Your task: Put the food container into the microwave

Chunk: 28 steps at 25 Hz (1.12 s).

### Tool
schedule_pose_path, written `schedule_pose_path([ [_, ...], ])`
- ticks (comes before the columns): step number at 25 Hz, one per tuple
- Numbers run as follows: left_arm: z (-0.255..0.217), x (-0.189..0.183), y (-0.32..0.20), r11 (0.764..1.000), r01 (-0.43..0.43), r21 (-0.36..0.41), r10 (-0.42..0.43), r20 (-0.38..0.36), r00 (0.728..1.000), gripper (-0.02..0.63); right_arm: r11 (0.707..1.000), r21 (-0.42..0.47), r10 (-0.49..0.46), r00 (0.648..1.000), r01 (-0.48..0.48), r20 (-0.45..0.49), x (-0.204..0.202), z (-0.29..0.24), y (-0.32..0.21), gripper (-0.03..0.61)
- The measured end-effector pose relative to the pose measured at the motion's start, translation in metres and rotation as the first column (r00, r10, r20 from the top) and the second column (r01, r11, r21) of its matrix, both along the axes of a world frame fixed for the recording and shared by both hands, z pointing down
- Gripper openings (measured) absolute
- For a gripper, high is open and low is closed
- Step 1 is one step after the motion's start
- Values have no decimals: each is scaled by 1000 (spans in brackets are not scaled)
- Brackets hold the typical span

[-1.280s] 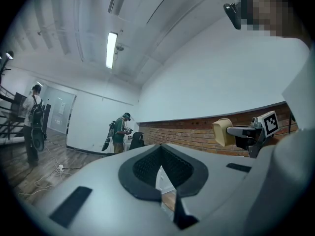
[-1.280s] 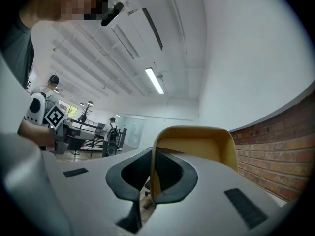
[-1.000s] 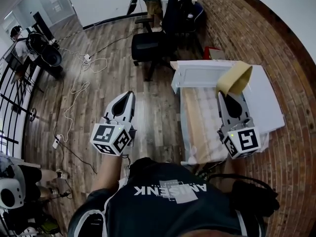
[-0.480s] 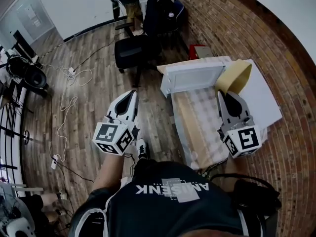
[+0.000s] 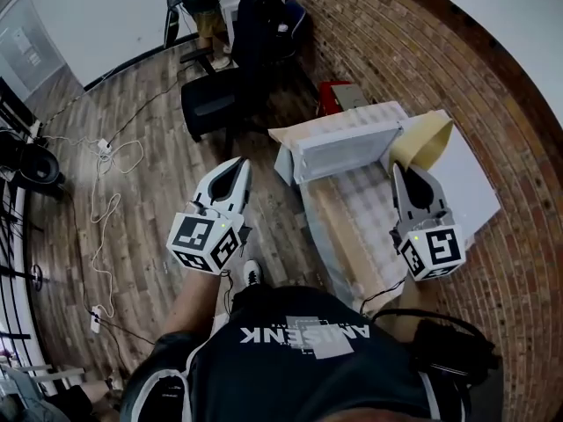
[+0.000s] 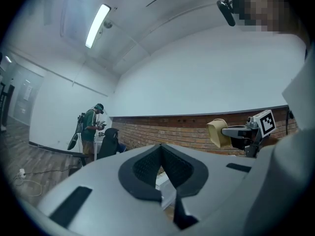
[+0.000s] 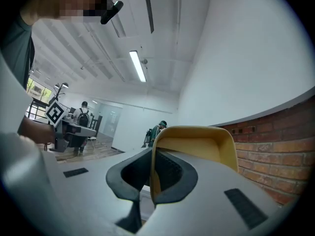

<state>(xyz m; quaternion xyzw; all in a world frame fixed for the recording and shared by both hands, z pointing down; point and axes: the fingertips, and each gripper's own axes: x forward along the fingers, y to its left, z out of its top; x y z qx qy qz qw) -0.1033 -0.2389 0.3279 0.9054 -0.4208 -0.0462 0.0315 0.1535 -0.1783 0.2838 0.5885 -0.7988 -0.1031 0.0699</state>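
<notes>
A yellow food container (image 5: 422,143) is held up by its rim in my right gripper (image 5: 403,172), which is shut on it, above the table. In the right gripper view the container's wall (image 7: 197,141) stands between the jaws (image 7: 152,173). The white microwave (image 5: 462,178) stands against the brick wall, and its door (image 5: 339,150) is swung open just left of the container. My left gripper (image 5: 230,176) hangs over the wooden floor left of the table, shut with nothing in it (image 6: 162,171). From the left gripper view the container (image 6: 217,133) shows at the right.
The table (image 5: 339,227) with a pale cloth runs under the microwave door. A brick wall (image 5: 396,42) borders the right side. A black office chair (image 5: 215,104), a red object (image 5: 337,95) and floor cables (image 5: 106,200) lie beyond. A person (image 6: 91,127) stands far off.
The view has swung round: the microwave, table and chair have shifted left and nearer in the picture. Both grippers keep the same pose, the right still holding the container.
</notes>
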Motion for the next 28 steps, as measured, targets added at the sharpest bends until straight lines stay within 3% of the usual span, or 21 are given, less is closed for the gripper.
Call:
schedule_pose_path([
  [13, 0, 25, -79, 977, -212, -14, 212, -14, 977, 12, 978, -48, 203, 979, -204, -25, 0, 1, -31, 44],
  [28, 7, 39, -138, 929, -370, -12, 370, 38, 928, 12, 903, -64, 424, 906, -424, -19, -2, 3, -40, 44],
])
